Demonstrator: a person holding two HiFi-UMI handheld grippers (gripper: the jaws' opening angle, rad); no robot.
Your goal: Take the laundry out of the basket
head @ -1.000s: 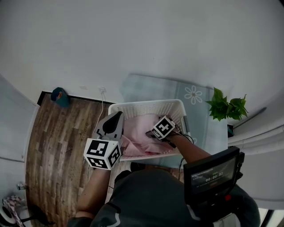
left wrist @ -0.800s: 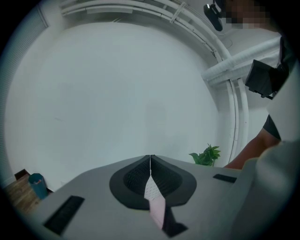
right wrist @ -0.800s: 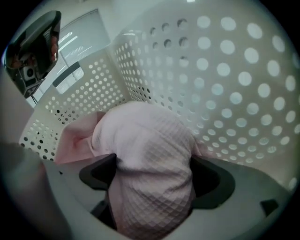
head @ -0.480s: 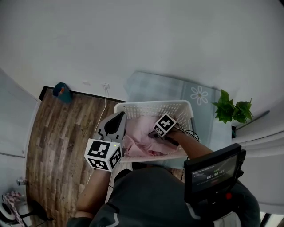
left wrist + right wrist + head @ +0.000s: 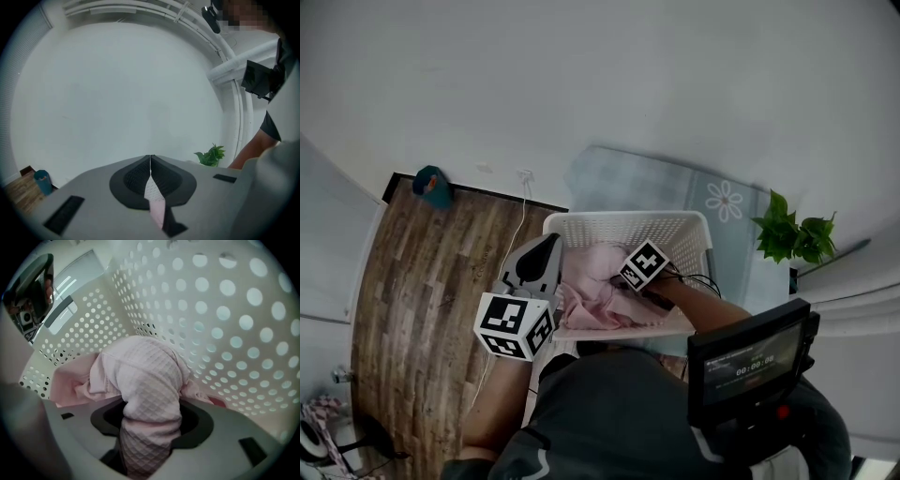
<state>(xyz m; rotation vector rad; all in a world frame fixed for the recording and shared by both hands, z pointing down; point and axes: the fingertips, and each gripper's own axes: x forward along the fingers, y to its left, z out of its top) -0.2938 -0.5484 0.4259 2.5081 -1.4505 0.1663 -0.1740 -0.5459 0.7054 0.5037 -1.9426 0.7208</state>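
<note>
Pink quilted laundry (image 5: 145, 376) bunched between jaws of right gripper (image 5: 151, 425), which have just been closing. Fold is pinched narrow, probably grip for lifting out. Rest of laundry soft, crumpled, lying in basket (image 5: 225, 310). Basket is white plastic with rigid walls, perforated with round holes. Left gripper (image 5: 150, 160) has tips together, empty, held near level by basket's left rim, seemingly in reserve.

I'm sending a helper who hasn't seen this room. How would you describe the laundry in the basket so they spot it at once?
Look at the pale rug with a daisy print by the white wall; a white basket with holed walls stands there. Inside lies the pink cloth, soft and quilted in small diamonds, unlike the white plastic around it.
</note>
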